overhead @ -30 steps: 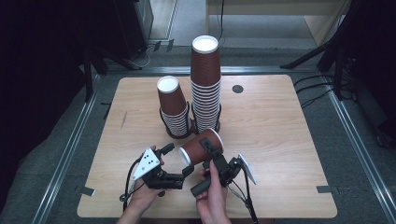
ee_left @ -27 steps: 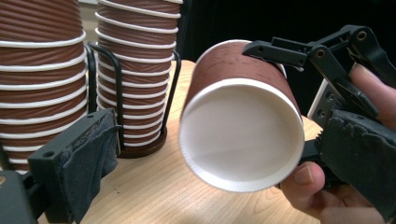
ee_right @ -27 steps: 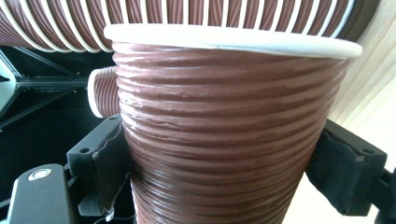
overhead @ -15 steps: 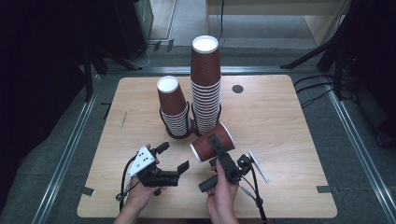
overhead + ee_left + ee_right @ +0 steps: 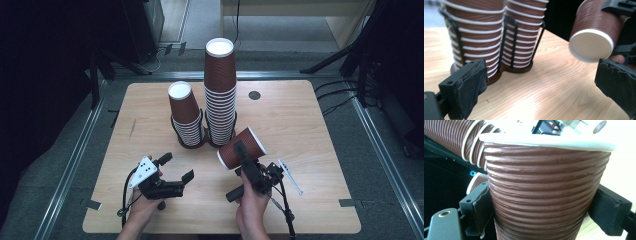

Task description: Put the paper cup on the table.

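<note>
— High view?
— The right gripper (image 5: 243,159) clamps a ribbed brown paper cup (image 5: 242,148) tilted above the wooden table (image 5: 320,150), its long axis slanting up-right; the jaws partly hide its wall.
— Left gripper view?
— The left gripper (image 5: 544,82) gapes, holding nothing; the cup's white base faces the camera.
— Right gripper view?
— Pads (image 5: 482,207) press both sides; the cup's lower end is cut off.

A brown paper cup (image 5: 242,148) with ridged sides and a white rim is held up in the air, tipped on its side. Its white bottom faces the two cup stacks. The right gripper (image 5: 240,152) squeezes its sides. It hangs over the wooden counter (image 5: 310,130), just beside the tall stack (image 5: 220,95).
</note>
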The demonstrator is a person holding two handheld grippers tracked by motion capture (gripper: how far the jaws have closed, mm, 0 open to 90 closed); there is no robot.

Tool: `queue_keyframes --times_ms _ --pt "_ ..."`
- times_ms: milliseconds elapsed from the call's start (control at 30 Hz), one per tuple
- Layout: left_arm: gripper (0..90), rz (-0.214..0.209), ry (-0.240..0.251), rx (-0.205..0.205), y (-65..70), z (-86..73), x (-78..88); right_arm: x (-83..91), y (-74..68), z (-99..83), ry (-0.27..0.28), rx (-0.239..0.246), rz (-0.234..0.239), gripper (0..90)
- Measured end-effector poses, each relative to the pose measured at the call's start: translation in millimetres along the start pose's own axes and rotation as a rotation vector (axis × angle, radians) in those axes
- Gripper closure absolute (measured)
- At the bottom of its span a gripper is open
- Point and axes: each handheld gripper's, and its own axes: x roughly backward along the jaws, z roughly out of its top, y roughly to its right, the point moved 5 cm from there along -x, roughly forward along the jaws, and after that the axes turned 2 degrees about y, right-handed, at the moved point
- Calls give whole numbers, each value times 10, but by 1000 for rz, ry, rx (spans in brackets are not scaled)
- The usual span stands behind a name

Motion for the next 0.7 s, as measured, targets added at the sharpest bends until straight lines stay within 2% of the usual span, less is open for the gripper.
queue_keyframes --times_ms 233,400,467,633,700 --pt "0 64 -6 17 -176 -18 85 -1 3 144 44 81 -12 143" --pt "0 116 -2 55 -390 -59 150 -21 1 236 76 198 -16 142" --pt "0 131 3 69 -464 -72 182 -27 -8 277 91 228 -15 142" --pt "0 173 -7 56 -611 -131 263 -45 16 379 112 295 -26 140" --pt "0 185 -11 63 -669 -163 297 -63 37 433 127 324 -39 140"
